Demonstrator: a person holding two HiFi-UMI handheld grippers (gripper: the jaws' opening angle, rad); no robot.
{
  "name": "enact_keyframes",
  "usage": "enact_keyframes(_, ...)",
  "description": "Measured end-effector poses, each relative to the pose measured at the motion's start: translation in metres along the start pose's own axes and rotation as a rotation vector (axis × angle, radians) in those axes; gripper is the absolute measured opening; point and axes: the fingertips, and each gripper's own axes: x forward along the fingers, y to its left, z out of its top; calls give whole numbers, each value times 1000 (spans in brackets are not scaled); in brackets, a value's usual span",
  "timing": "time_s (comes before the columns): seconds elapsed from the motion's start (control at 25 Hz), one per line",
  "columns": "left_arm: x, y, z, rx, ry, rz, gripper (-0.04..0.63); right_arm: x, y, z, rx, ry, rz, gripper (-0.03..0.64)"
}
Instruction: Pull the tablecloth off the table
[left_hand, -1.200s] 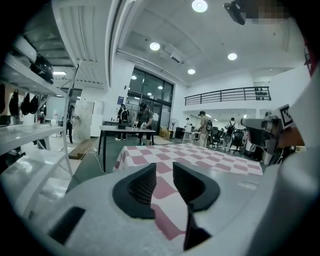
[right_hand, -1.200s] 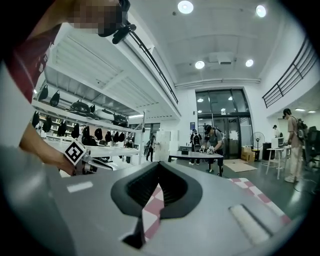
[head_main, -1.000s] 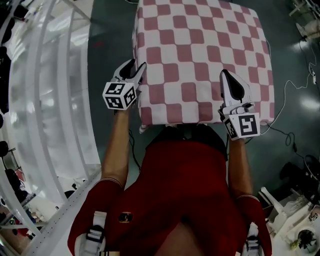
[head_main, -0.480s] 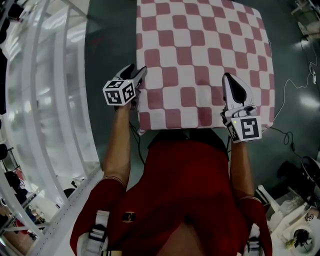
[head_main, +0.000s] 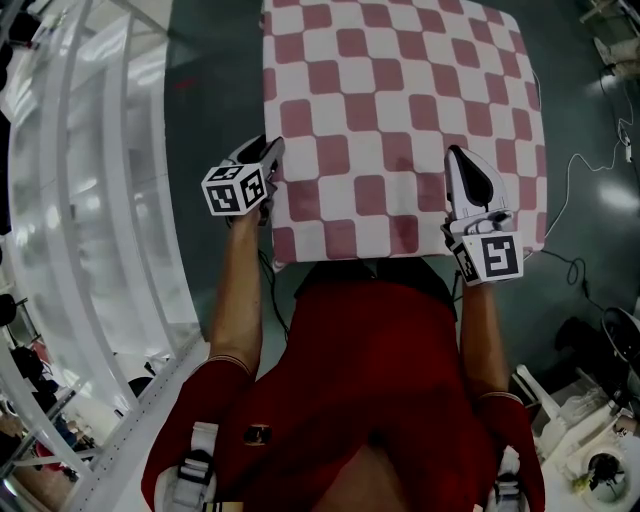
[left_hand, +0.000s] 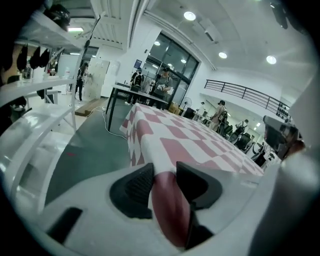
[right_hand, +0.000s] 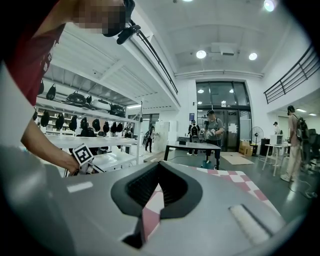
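Your left gripper (head_main: 268, 152) sits at the near left edge of the red-and-white checked tablecloth (head_main: 400, 110). Its jaws are closing on a red fold of cloth that fills the gap between the pads. Your right gripper (head_main: 463, 155) is clenched on the near right edge, with a thin pinch of cloth between its jaws. The tablecloth lies spread over the table, draping down its left side. Each gripper's cube carries black-and-white square markers.

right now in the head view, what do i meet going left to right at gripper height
white rack → left hand-held gripper, jaws closing with the tablecloth edge between them → tablecloth → right hand-held gripper → white cable
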Motion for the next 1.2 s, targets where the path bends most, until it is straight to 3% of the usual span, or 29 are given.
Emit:
enact_keyframes(0.2,-5,7,7,107,10,143,38,-4,-11,-6,14,6,-15,12)
enact_keyframes(0.44,-7,-1,13,160,17,187,9,-17,-28,-12,40,7,-45,12)
enact_keyframes(0.68,-17,-26,33,146,-58,153,9,-33,-52,-14,58,-2,-80,12)
enact_keyframes(0.92,-23,-83,63,139,-165,50,9,-54,-86,-25,83,-4,-114,12)
enact_keyframes(1.2,-26,-138,88,145,-243,0,9,-82,-125,-35,103,1,-149,12)
